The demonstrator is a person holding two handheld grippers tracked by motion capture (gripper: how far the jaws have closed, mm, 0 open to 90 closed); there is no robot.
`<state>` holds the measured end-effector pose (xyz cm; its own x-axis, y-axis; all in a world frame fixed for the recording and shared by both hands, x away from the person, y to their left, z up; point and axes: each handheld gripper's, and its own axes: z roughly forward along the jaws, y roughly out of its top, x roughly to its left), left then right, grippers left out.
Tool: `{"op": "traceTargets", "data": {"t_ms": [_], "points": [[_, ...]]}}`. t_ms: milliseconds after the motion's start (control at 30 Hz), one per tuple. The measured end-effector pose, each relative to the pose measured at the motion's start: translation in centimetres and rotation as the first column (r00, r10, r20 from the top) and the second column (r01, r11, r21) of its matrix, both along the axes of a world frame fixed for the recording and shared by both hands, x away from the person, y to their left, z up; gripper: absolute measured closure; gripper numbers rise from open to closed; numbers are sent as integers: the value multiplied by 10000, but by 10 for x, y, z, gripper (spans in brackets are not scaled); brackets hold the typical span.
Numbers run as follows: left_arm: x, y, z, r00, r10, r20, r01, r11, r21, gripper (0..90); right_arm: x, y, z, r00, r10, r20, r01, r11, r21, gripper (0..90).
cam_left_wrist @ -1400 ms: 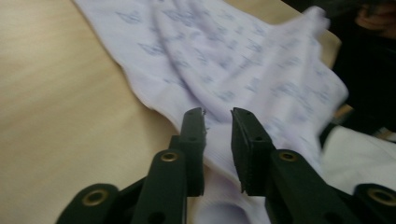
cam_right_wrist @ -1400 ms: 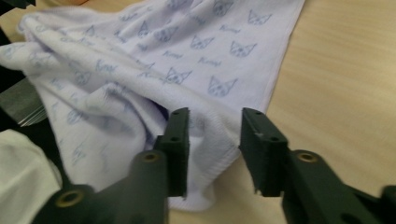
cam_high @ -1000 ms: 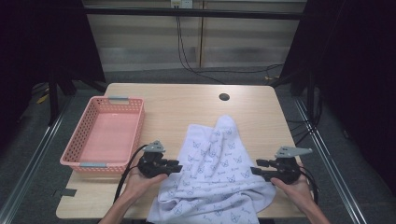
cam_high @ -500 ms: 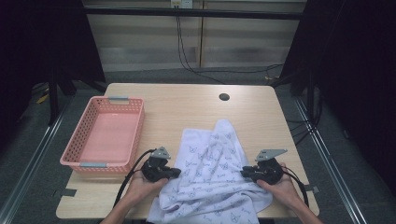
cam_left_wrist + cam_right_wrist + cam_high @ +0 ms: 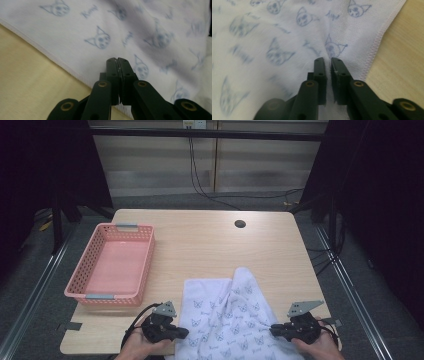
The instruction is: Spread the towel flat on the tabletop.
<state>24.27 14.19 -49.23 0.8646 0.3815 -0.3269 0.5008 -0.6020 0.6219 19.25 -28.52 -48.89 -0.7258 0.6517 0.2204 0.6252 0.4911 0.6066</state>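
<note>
The left gripper (image 5: 181, 333), at about seven o'clock on the table (image 5: 200, 245), has its jaws pressed together with no gap, lying over the left edge of the white cat-print towel (image 5: 227, 320); the left gripper view does not settle whether cloth is caught between them. The right gripper (image 5: 272, 331), at five o'clock, has its jaws slightly apart over the towel's right side, just inside the hem. The towel lies rumpled at six o'clock, a ridge running toward the table's middle. A pink basket (image 5: 142, 265) sits at nine o'clock, apart from the towel.
</note>
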Motion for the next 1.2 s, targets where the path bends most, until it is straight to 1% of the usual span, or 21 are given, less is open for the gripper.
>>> {"op": "traceTargets", "data": {"t_ms": [33, 67, 100, 133, 167, 233, 267, 333, 433, 467, 500, 633, 667, 733, 800, 867, 933, 1033, 1133, 1167, 1200], "points": [[3, 0, 0, 10000, -10, 48, 11, 10000, -99, 867, 2, -1, 2, 9997, -126, 190, 123, 9998, 177, 722], [8, -1, 2, 9997, 148, 187, -144, 9996, -237, 855, 4, -1, 3, 9993, -186, 316, 177, 9994, 296, 689], [14, -1, 4, 9991, 390, 149, -383, 9980, -496, 843, 8, -2, 6, 9982, -274, 541, 250, 9987, 445, 657], [21, -1, 5, 9979, 625, 185, -608, 9948, -813, 841, 12, -3, 9, 9959, -391, 811, 343, 9977, 587, 638], [28, -2, 7, 9953, 913, 337, -878, 9916, -950, 831, 19, -4, 11, 9931, -604, 1003, 533, 9960, 720, 627], [42, -5, 9, 9907, 1317, 328, -1264, 9832, -1314, 803, 35, -2, 13, 9858, -963, 1377, 855, 9929, 822, 609], [50, -9, 10, 9866, 1524, 588, -1444, 9820, -1216, 793, 44, 0, 14, 9830, -1054, 1504, 946, 9925, 772, 602], [59, -12, 8, 9847, 1652, 553, -1570, 9789, -1305, 768, 64, 5, 14, 9789, -1110, 1717, 1009, 9927, 665, 591], [71, -18, 2, 9799, 1847, 758, -1771, 9794, -975, 735, 94, 18, 12, 9743, -1162, 1929, 1068, 9926, 583, 560], [73, -19, 0, 9807, 1830, 694, -1762, 9799, -931, 734, 103, 23, 10, 9742, -1168, 1932, 1079, 9926, 558, 557], [75, -18, -2, 9818, 1814, 564, -1760, 9803, -900, 734, 111, 27, 7, 9739, -1163, 1948, 1081, 9928, 521, 547], [72, -14, -7, 9806, 1858, 623, -1812, 9808, -723, 731, 135, 41, -5, 9727, -1253, 1953, 1237, 9921, 204, 520], [70, -14, -8, 9806, 1830, 708, -1795, 9823, -531, 725, 138, 43, -8, 9744, -1254, 1867, 1247, 9921, 158, 518], [68, -14, -9, 9791, 1832, 882, -1797, 9826, -459, 715, 138, 46, -14, 9761, -1130, 1856, 1171, 9931, -115, 576], [67, -15, -9, 9775, 1856, 1004, -1821, 9823, -428, 717, 133, 45, -12, 9748, -1213, 1873, 1312, 9905, -413, 767], [67, -15, -8, 9760, 1820, 1196, -1796, 9833, -306, 719, 127, 39, -10, 9729, -1183, 1989, 1353, 9880, -740, 836], [68, -15, -8, 9737, 1884, 1282, -1862, 9821, -292, 723, 116, 24, -11, 9728, -1507, 1761, 1610, 9859, -458, 849], [74, -15, -9, 9714, 2006, 1272, -1982, 9797, -315, 725, 94, -4, -9, 9624, -2148, 1664, 2276, 9718, -619, 850], [81, -15, -9, 9617, 2358, 1398, -2337, 9718, -310, 734, 70, -31, -7, 9519, -2642, 1553, 2770, 9585, -669, 839], [84, -15, -10, 9611, 2377, 1408, -2345, 9713, -391, 734, 67, -35, -7, 9516, -2662, 1536, 2780, 9586, -608, 830], [86, -15, -11, 9600, 2426, 1398, -2386, 9701, -454, 736, 60, -42, -7, 9482, -2847, 1409, 2949, 9538, -572, 829]]}}
